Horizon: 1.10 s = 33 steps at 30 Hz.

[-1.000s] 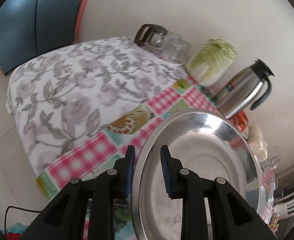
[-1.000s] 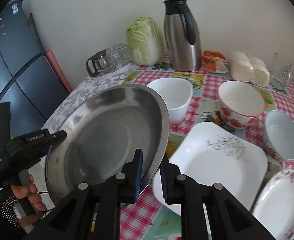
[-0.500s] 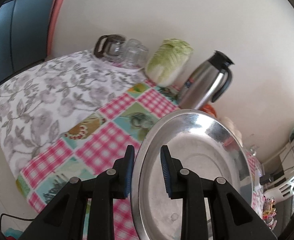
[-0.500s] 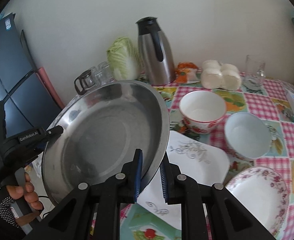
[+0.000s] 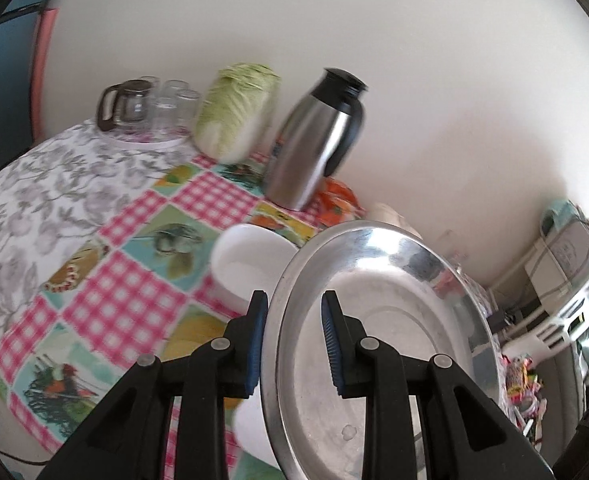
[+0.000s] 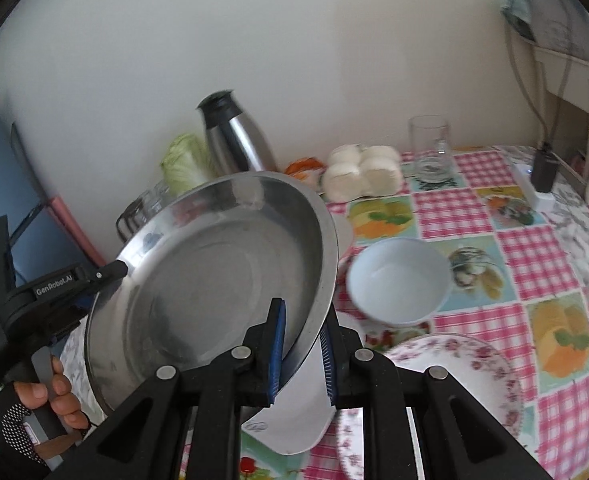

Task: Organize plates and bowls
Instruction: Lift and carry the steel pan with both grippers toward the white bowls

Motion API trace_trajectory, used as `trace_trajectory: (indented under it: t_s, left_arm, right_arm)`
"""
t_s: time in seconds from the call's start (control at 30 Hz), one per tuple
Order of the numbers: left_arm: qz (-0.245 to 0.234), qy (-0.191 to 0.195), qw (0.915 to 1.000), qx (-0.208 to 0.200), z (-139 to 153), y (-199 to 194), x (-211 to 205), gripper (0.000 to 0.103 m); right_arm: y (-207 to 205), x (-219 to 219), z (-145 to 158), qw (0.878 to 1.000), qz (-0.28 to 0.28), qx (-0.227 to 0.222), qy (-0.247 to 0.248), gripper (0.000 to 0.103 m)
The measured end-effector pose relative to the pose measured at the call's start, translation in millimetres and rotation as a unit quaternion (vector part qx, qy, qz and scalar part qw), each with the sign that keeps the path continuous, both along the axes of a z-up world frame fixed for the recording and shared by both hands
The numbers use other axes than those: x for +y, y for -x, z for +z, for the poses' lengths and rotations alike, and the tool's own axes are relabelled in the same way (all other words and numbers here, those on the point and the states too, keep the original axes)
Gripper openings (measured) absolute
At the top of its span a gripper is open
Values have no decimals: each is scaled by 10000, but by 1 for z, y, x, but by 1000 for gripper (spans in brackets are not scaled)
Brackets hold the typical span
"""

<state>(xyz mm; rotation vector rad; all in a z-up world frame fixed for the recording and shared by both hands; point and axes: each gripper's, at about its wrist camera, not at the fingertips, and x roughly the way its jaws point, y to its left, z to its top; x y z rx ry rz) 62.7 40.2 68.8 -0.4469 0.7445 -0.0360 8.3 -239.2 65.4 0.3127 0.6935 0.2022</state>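
A large steel plate is held in the air above the table, tilted, by both grippers. My right gripper is shut on its near right rim. My left gripper is shut on its opposite rim, and it also shows in the right wrist view. The steel plate fills the lower right of the left wrist view. Below it lie a white square plate, a pale blue bowl, a floral plate and a white bowl.
At the back by the wall stand a steel thermos, a cabbage, a glass jug with glasses, white buns and a glass mug. A power adapter sits at the table's right.
Both grippers have carried the steel plate to the right along the table and a little higher. The red-patterned bowl is now hidden behind it.
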Motion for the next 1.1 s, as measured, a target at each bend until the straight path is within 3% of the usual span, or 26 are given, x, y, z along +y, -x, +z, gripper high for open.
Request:
trace_trajectory:
  t_s: [0.33,1.1]
  left_arm:
    - [-326,79,9993,154,-13,-7,-30,27]
    - [-8,-23,9920,1260,-68,-14,-8,27]
  right_arm:
    - [9,-35,-6,9995,-320,31,3,18]
    - [-15,-7,-70,9937,80,1104,151,20]
